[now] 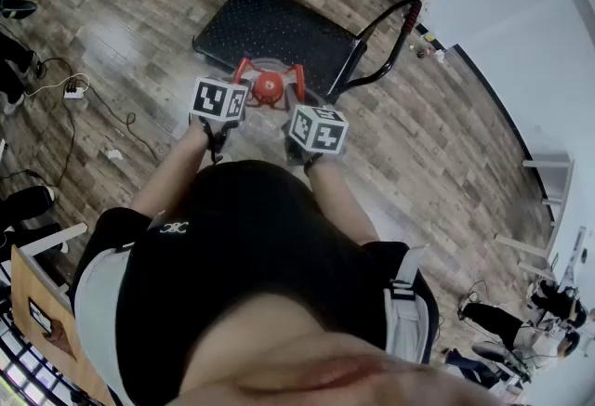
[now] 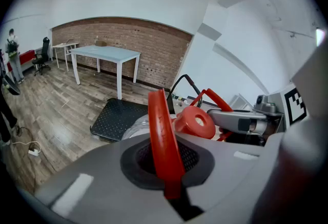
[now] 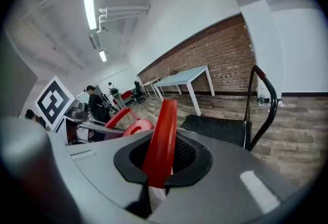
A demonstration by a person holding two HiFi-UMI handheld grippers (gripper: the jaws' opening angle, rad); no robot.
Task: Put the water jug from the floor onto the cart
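The water jug is a clear bottle with a red cap and two red handle straps. It sits just in front of the black cart, by the cart's near edge. I cannot tell whether it rests on the floor. My left gripper is shut on the left strap, which runs up between its jaws. My right gripper is shut on the right strap. The cap shows beyond the left gripper, and the cap shows left of the right gripper.
The cart's black push handle with red grips rises at its right end. A white table stands by the brick wall behind. Cables and a power strip lie on the wood floor at left. A wooden chair is near my left side.
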